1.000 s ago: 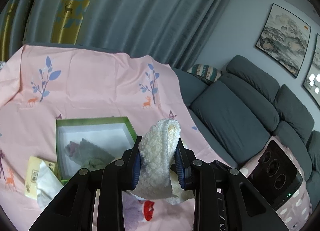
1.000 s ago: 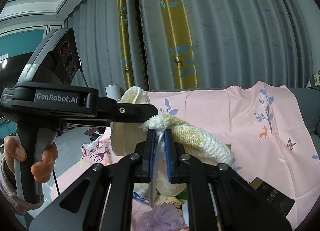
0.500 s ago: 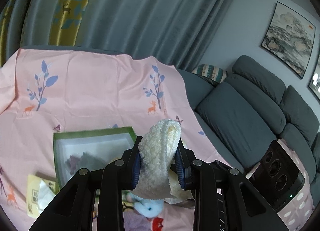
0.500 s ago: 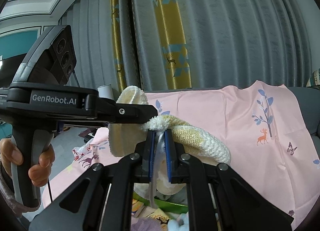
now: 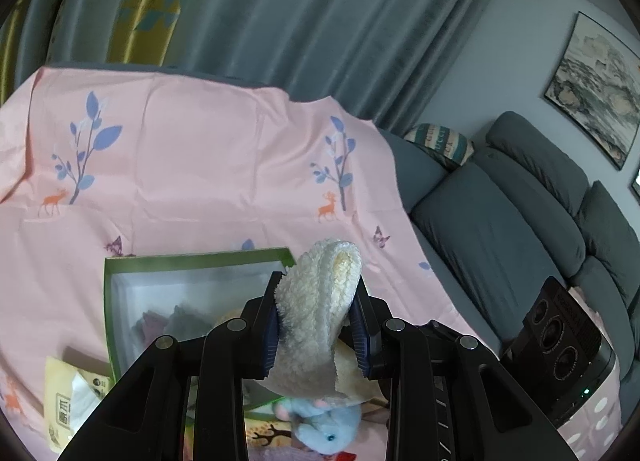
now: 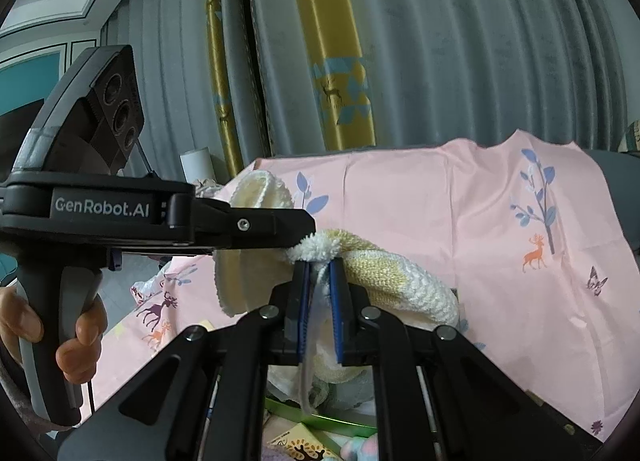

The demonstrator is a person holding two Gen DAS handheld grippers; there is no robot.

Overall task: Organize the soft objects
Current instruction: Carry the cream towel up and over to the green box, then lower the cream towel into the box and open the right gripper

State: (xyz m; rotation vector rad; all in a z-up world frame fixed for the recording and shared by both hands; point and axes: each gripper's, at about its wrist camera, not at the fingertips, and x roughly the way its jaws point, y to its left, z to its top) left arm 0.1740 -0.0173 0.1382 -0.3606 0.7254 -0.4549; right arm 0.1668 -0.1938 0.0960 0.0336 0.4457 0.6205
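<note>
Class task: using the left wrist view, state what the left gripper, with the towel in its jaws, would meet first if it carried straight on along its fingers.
Probably the pink sheet just beyond the green box; depth is hard to judge. The left gripper grips the cream towel.

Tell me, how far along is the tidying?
Partly done, it seems. Some soft grey and purplish pieces already lie in the green box. In hand: both the left gripper and the right gripper are shut on one cream towel, above the box. Left: a blue plush toy outside the box on the pink sheet.
</note>
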